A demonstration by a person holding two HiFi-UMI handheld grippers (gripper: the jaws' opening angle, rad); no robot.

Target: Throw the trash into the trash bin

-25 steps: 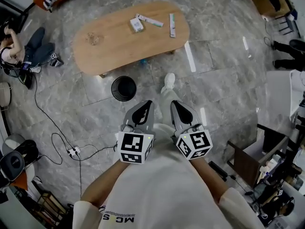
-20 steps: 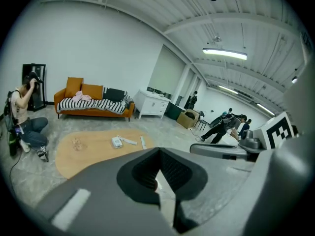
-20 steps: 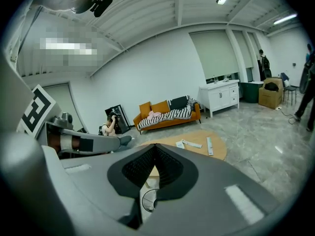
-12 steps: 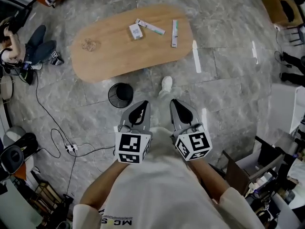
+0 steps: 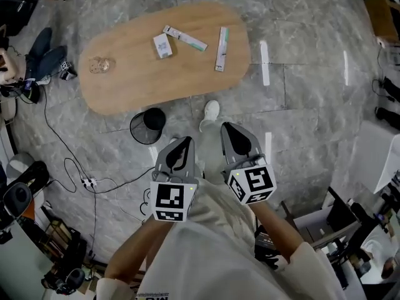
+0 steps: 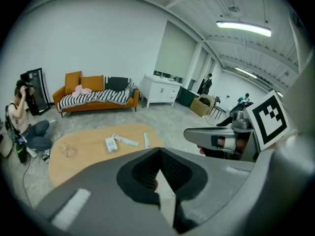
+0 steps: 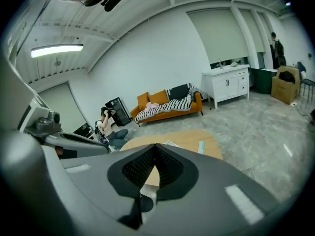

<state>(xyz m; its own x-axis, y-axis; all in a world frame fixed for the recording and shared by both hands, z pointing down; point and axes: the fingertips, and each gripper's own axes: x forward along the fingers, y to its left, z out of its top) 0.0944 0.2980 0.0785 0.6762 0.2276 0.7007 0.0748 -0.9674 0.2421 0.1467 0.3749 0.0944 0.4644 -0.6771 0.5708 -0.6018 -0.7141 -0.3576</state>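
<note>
Trash lies on the oval wooden table (image 5: 131, 83): a crumpled clear wrapper (image 5: 98, 64), a small white box (image 5: 162, 45), a long thin box (image 5: 185, 38) and a narrow green-and-white box (image 5: 221, 40). The black trash bin (image 5: 148, 125) stands on the floor by the table's near edge. My left gripper (image 5: 186, 140) and right gripper (image 5: 226, 126) are held side by side before my body, short of the table, both shut and empty. In the left gripper view the jaws (image 6: 158, 152) meet below the table (image 6: 88, 149); in the right gripper view the jaws (image 7: 155, 146) hide most of it.
A person (image 5: 25, 67) sits on the floor left of the table, with cables and a power strip (image 5: 87, 183) nearby. My shoe (image 5: 210, 111) is beside the bin. An orange sofa (image 6: 93, 95) and a white cabinet (image 6: 160, 90) stand beyond the table. Clutter lines the lower corners.
The table and bin have drifted left in the head view as I turned and stepped. Both grippers stay shut and close together in front of me.
</note>
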